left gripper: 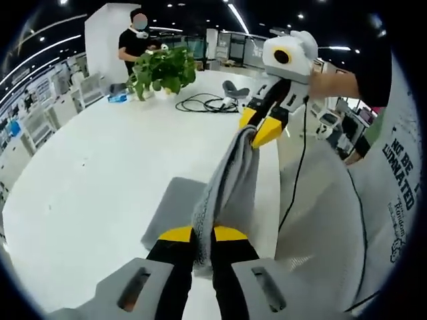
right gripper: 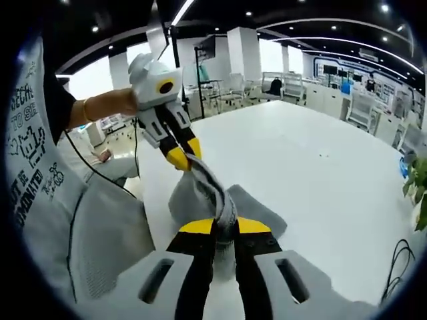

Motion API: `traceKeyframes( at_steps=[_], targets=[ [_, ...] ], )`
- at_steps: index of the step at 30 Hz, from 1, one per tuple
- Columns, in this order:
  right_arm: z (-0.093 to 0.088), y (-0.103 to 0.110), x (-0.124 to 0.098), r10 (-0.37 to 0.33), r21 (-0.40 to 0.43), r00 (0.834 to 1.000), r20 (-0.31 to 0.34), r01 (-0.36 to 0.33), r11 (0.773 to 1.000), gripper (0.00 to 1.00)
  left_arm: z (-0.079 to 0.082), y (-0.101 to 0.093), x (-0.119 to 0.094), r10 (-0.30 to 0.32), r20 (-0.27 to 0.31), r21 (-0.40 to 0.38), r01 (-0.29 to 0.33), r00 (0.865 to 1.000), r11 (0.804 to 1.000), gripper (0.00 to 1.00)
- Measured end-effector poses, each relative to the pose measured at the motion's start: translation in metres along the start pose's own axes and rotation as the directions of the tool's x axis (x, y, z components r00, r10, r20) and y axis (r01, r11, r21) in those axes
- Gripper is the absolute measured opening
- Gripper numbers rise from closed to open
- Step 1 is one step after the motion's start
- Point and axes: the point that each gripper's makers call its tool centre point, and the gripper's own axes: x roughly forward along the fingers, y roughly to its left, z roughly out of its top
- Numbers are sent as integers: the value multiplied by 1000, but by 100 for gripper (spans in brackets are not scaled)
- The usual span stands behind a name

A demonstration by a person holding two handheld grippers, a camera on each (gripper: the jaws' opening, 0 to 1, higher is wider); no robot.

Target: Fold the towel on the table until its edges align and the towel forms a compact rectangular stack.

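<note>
Grey cloth towel (left gripper: 227, 193) lifted above white table (left gripper: 87, 193), one edge stretched taut between both grippers, rest hanging down onto tabletop. Left gripper (left gripper: 203, 235) clamped on near end of towel; right gripper (left gripper: 259, 129) pinching far end. In right gripper view, right gripper (right gripper: 225, 227) grips bunched fabric. Leafy green potted plant (left gripper: 162, 71) and black coiled cable (left gripper: 207, 103) at far table end.
</note>
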Motion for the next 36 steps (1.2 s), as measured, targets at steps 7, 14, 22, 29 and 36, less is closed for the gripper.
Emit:
traceKeyframes(
  at_steps=[7, 14, 22, 29, 36],
  targets=[
    [-13, -29, 23, -29, 52, 999, -22, 30, 998, 9, -9, 15, 19, 9, -11, -44, -9, 1000, 999, 9],
    [-35, -51, 50, -27, 91, 996, -83, 35, 995, 9, -24, 32, 43, 9, -39, -85, -12, 999, 996, 9],
    [-48, -69, 72, -15, 150, 991, -131, 34, 988, 9, -38, 47, 62, -1, -86, -94, -7, 996, 996, 9],
    [-67, -79, 86, 5, 193, 983, -183, 31, 981, 9, -50, 55, 81, -22, -109, -111, 10, 994, 994, 10],
    [-74, -88, 93, 8, 248, 982, -188, 39, 968, 12, -57, 65, 88, -21, -100, -166, 4, 995, 986, 13]
  ],
)
